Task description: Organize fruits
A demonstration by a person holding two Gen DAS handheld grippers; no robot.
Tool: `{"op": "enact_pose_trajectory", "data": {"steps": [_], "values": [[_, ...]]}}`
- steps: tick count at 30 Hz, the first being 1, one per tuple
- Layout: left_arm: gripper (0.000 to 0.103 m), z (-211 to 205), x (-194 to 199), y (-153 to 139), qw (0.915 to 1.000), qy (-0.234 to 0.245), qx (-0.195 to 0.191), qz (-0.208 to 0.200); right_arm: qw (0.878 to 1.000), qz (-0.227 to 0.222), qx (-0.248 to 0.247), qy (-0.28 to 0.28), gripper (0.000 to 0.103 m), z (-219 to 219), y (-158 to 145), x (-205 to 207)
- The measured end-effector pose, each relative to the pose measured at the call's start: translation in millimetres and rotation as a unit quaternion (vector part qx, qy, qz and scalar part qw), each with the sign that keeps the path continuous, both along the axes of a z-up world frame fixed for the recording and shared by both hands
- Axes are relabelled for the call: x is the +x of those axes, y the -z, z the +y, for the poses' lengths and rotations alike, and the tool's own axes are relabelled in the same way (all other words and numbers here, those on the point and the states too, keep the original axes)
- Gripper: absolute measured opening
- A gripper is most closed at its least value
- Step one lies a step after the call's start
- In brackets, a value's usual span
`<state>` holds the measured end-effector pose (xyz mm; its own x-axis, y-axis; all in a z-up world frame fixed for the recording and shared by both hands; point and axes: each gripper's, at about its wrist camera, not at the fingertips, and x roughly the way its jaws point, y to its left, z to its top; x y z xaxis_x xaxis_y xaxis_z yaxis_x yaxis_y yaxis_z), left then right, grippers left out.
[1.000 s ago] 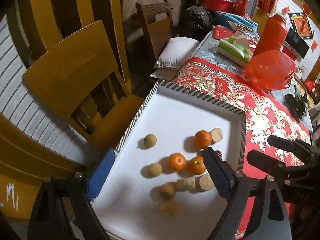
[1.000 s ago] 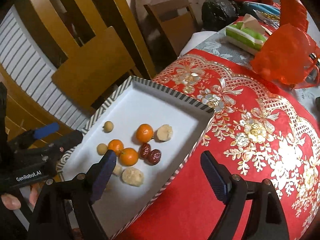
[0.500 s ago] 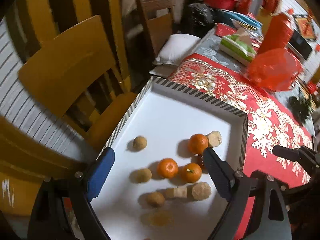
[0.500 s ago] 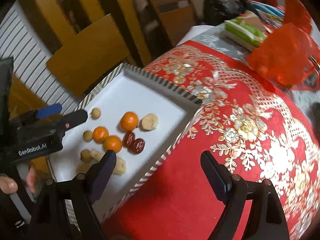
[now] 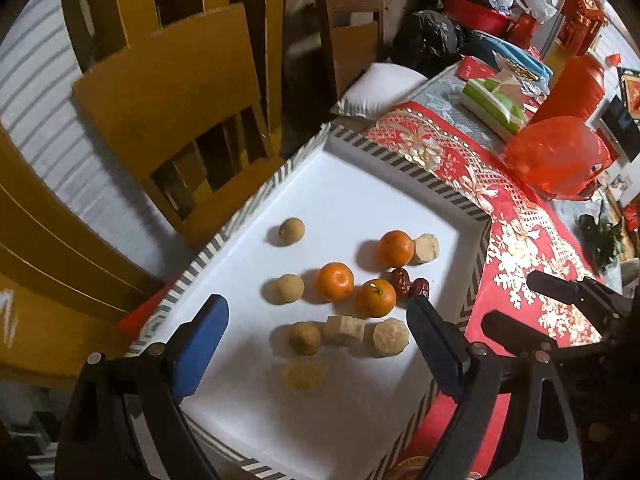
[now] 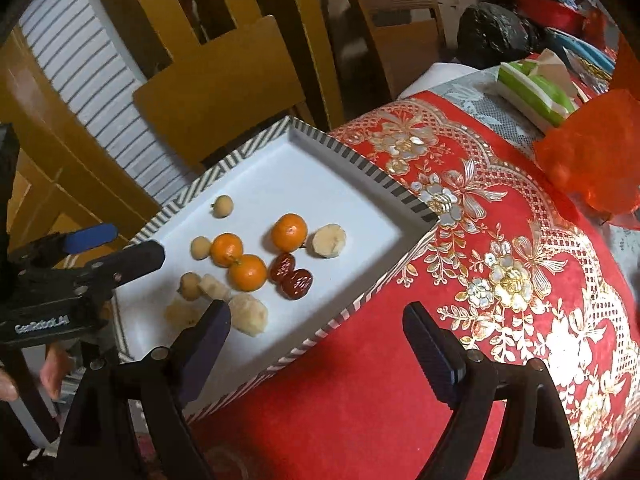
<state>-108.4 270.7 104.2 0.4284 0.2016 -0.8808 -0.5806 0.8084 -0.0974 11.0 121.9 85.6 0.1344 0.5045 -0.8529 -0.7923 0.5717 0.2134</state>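
A white tray with a striped rim sits at the table's corner and holds loose fruit. Three small oranges lie in its middle, two dark red dates beside them, several tan round longans to the left, and pale peeled pieces around them. My left gripper is open and empty above the tray's near end. My right gripper is open and empty over the tray's right rim and the cloth; it also shows in the left wrist view.
A red and gold tablecloth covers the table. A red plastic bag, a green tissue pack and other clutter stand at the far end. Wooden chairs stand close to the tray's left side.
Both grippers have shifted slightly over the tray, still open and empty. The fruit has not moved.
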Motion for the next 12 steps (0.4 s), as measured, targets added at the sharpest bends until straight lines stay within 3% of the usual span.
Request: {"op": "enact_pose_trajectory", "data": {"steps": [12], "values": [[0.09,5,4,12,0.9998,0.016,0.006,0.007,1.0,-0.005,-0.021,-0.006,0.091,11,8,-9]]}}
